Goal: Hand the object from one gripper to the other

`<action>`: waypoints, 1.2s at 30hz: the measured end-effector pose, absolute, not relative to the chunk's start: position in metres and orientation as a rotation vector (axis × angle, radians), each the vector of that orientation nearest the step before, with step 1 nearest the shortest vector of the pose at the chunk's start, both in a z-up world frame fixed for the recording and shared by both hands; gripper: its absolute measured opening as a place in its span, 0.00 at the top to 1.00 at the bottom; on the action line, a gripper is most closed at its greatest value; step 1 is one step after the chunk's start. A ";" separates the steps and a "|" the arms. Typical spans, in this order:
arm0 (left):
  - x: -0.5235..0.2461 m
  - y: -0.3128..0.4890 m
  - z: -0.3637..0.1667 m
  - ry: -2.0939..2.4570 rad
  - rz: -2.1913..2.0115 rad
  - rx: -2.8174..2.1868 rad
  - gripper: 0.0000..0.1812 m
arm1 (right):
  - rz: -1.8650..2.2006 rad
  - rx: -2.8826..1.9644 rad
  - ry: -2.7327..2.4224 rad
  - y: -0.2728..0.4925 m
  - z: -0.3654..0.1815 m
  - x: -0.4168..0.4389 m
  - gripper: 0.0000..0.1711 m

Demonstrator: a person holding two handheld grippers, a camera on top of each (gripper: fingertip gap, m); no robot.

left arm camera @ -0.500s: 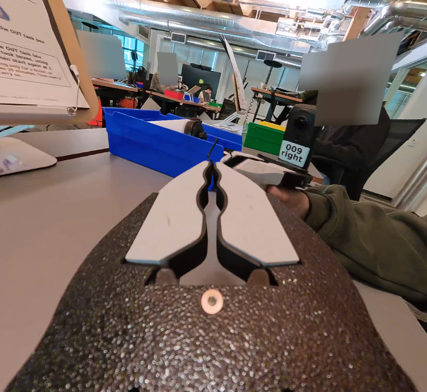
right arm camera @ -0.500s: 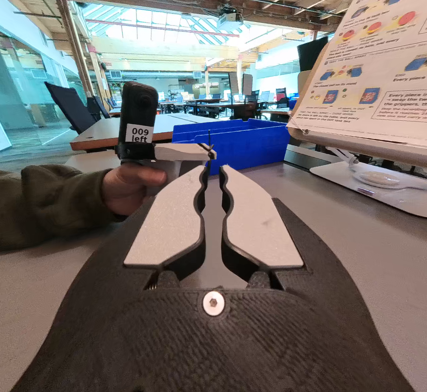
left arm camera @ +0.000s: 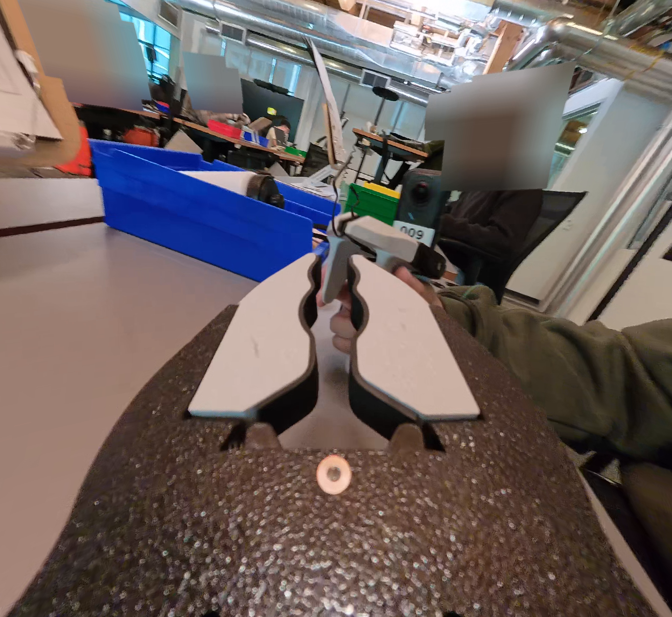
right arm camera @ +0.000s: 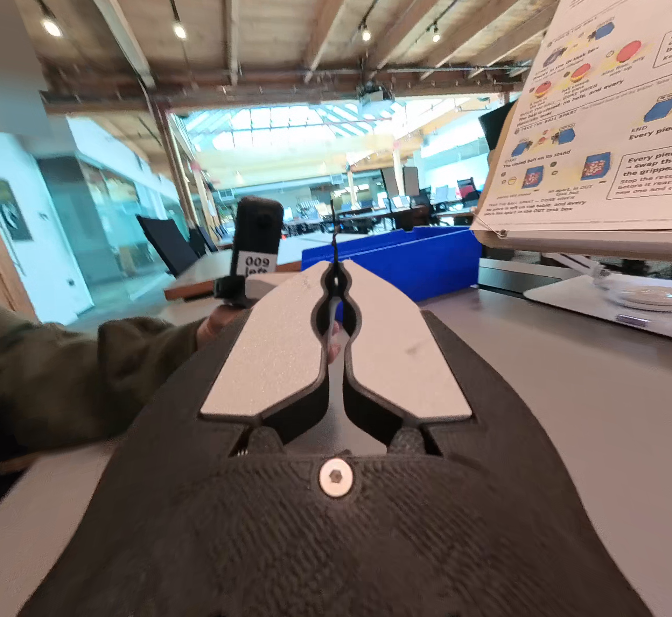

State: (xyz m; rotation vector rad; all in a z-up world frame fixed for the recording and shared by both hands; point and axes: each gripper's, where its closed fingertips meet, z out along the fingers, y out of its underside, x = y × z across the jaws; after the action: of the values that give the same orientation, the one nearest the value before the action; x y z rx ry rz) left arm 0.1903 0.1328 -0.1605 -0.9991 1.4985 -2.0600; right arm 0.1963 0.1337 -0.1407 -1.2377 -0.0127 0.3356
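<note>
Black and thin, the twisted wire (right arm camera: pixel 334 236) stood pinched at the tips of the right gripper (right arm camera: pixel 336 267), jaws nearly closed on it. The left gripper (left arm camera: pixel 332 265) sat just beside, jaws parted and empty. The handover looked done on the receiving side; next, I judged, the left should draw clear without snagging the wire.

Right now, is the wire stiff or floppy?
Probably semi-stiff: the wire stands upright, kinked, above the right gripper's shut jaws. Likely very light, being so thin. It may pivot, pinched only at the tips.
</note>
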 end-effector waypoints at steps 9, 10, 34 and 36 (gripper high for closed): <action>0.186 0.129 -0.152 1.435 -2.236 -1.001 0.96 | 0.460 -1.223 -0.044 0.134 -0.140 0.184 0.99; 0.186 0.131 -0.151 1.417 -2.243 -1.002 0.96 | 0.464 -1.230 -0.046 0.135 -0.142 0.183 0.99; 0.204 0.149 -0.218 1.883 -0.960 -0.678 0.99 | -0.575 -1.587 -0.607 0.138 -0.184 0.191 0.87; 0.204 0.146 -0.221 1.896 -0.890 -0.619 0.99 | -0.616 -1.607 -0.638 0.139 -0.189 0.191 0.92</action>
State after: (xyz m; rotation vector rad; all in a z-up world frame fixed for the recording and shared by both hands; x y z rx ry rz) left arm 0.2038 0.1456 -0.2212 -0.6187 1.8962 -0.8898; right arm 0.1909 0.1390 -0.1890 -1.6071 -0.6381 -0.6163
